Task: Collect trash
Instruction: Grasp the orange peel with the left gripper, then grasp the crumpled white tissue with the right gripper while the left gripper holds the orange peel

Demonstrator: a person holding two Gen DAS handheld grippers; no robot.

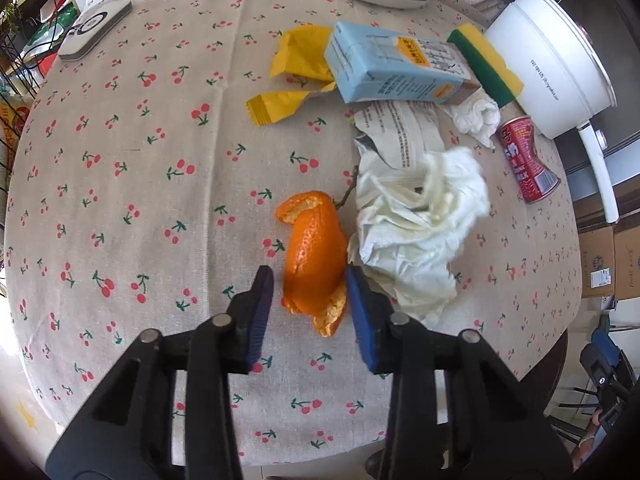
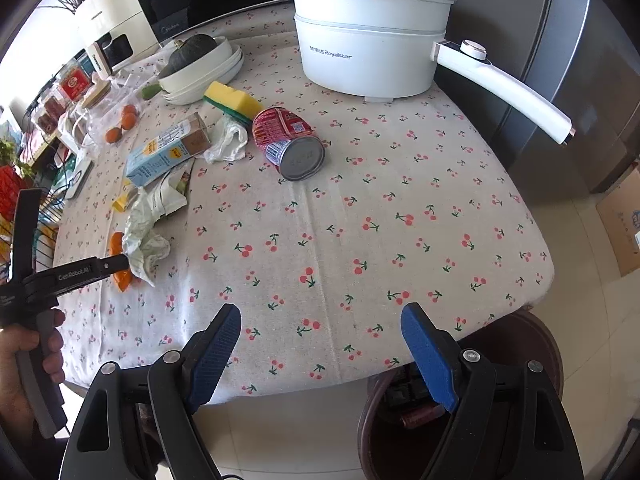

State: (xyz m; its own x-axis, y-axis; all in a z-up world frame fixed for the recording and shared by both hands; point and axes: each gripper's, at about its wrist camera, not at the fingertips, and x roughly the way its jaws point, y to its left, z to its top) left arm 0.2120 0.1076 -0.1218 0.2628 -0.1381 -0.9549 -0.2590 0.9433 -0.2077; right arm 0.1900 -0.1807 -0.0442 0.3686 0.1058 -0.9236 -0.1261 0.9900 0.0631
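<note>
The orange peel [image 1: 316, 256] lies on the counter [image 1: 120, 200] right between the blue pads of your left hand-held gripper [image 1: 310, 302], its far end curling away from you and a crumpled white tissue [image 1: 416, 224] touching it on the right-pad side. Expect it to be light, soft and springy, a curved shell that will flatten or tear if squeezed hard, and slightly waxy on the outside. The best hold looks to be across its thick middle, not the ragged near tip. The jaws are partly closed around it: the right pad touches its edge, while the left pad shows a thin gap, so it is not clamped. That gripper points steeply down at the cloth. Your right hand-held gripper [image 2: 320, 354] hangs wide apart and empty above the counter's near edge, tilted downward, well clear of the red can [image 2: 286, 142].
</note>
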